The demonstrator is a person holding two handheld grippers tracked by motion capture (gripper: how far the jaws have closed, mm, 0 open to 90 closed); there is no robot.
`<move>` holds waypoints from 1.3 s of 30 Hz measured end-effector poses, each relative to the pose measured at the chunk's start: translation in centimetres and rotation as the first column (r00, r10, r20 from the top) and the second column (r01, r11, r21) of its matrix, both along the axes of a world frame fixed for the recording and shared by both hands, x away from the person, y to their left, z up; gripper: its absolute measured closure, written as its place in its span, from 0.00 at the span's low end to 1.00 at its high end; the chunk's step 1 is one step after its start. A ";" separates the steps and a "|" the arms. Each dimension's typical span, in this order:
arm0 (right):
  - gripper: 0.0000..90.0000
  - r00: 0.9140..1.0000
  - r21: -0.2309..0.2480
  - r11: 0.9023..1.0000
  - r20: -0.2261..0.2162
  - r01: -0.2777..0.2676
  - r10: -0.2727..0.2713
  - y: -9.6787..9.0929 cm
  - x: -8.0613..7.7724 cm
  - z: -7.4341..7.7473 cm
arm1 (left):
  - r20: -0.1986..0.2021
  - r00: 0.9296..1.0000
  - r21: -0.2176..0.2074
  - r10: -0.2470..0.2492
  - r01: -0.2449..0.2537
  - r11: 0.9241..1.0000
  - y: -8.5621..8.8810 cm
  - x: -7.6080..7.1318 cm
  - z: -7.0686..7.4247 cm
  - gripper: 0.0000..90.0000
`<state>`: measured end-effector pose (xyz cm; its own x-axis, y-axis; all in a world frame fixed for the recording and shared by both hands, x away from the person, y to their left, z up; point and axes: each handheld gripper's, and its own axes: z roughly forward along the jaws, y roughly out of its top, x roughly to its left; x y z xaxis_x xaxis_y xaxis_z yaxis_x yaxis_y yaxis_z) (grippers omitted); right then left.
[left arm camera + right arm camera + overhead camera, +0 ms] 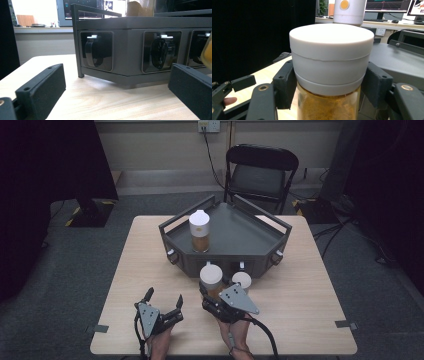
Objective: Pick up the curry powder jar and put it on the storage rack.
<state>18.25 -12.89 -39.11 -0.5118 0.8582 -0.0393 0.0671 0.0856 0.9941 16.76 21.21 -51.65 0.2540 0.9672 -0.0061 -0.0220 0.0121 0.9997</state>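
The right gripper pinches the spice jar just under its white lid; it could slip, or clip the grey tray's wall at centre frame; the left gripper, lower left, stands spread and empty.

Your left gripper sits low near the front edge, at the left side of the high view. Its 2 black jaws point forward and stand wide apart, with nothing between them. In the left gripper view the 2 jaws rise at the far left and far right, with a big gap in the middle. Your left hand holds it from behind, with the forearm coming in from the bottom.

Your right gripper is just beside it, a bit farther forward. Its jaws point forward and are squeezed tight on something they hold. Your right hand grips it from below, and a cable trails back from it
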 end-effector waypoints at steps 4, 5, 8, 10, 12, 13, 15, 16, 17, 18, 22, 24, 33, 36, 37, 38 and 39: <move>0.39 1.000 0.000 1.000 0.003 0.003 -0.003 -0.2 0.1 0.6 | 0.000 1.000 0.000 0.000 0.000 1.000 0.0 0.0 0.0 0.01; 0.39 1.000 0.002 1.000 0.002 0.004 -0.004 -0.2 0.2 0.7 | 0.000 1.000 0.000 0.000 0.000 1.000 0.0 0.0 0.0 0.01; 0.39 1.000 0.004 1.000 0.002 0.005 -0.005 -0.3 0.4 1.1 | 0.000 1.000 0.000 0.000 0.000 1.000 0.0 0.0 0.0 0.01; 0.39 1.000 0.002 1.000 0.004 0.008 -0.008 -0.4 0.5 1.4 | 0.000 1.000 0.000 0.000 0.000 1.000 0.0 0.0 0.0 0.01; 0.39 1.000 0.003 1.000 0.009 0.009 -0.009 -0.4 0.6 1.7 | 0.000 1.000 0.000 0.000 0.000 1.000 0.0 0.0 0.0 0.01; 0.39 1.000 0.002 1.000 0.010 0.009 -0.009 -0.4 0.7 1.8 | 0.000 1.000 0.000 0.000 0.000 1.000 0.0 0.0 0.0 0.01; 0.39 1.000 0.001 1.000 0.013 0.012 -0.012 -0.5 0.8 2.2 | 0.000 1.000 0.000 0.000 0.000 1.000 0.0 0.0 0.0 0.01; 0.39 1.000 0.003 1.000 0.012 0.013 -0.013 -0.5 0.9 2.3 | 0.000 1.000 0.000 0.000 0.000 1.000 0.0 0.0 0.0 0.01; 0.39 1.000 0.003 1.000 0.012 0.014 -0.014 -0.5 1.0 2.5 | 0.000 1.000 0.000 0.000 0.000 1.000 0.0 0.0 0.0 0.01; 0.39 1.000 0.005 1.000 0.013 0.016 -0.016 -0.5 1.1 2.6 | 0.000 1.000 0.001 0.000 0.000 1.000 0.0 0.0 0.0 0.01; 0.39 1.000 0.006 1.000 0.009 0.021 -0.021 -0.6 1.4 3.1 | 0.000 1.000 0.000 0.000 0.000 1.000 0.0 0.0 0.0 0.01; 0.39 1.000 0.005 1.000 0.011 0.025 -0.025 -0.6 1.5 3.2 | 0.000 1.000 0.000 0.000 0.000 1.000 0.0 0.0 0.0 0.01; 0.39 0.999 0.008 0.999 0.008 0.037 -0.037 -0.7 2.2 3.9 | 0.000 1.000 0.000 0.000 0.000 1.000 0.0 0.0 0.0 0.01; 0.39 0.999 0.008 0.999 0.005 0.041 -0.041 -0.7 2.5 4.1 | 0.000 1.000 0.000 0.000 0.000 1.000 0.0 0.0 0.0 0.01; 0.39 0.999 0.009 0.999 0.005 0.042 -0.043 -0.7 2.5 4.1 | 0.000 1.000 0.000 0.000 0.000 1.000 0.0 0.0 0.0 0.01; 0.39 0.999 0.012 0.999 0.004 0.044 -0.044 -0.7 2.6 4.2 | 0.000 1.000 0.000 0.000 0.000 1.000 0.0 0.0 0.0 0.01; 0.39 0.999 0.011 0.999 0.004 0.046 -0.046 -0.7 2.7 4.2 | 0.000 1.000 0.000 0.000 0.000 1.000 0.0 0.0 0.0 0.01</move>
<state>20.95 -13.61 -34.86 -0.4715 0.8813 -0.0313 0.0669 0.0711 0.9952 16.76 21.21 -51.65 0.2538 0.9672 -0.0062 -0.0220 0.0121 0.9997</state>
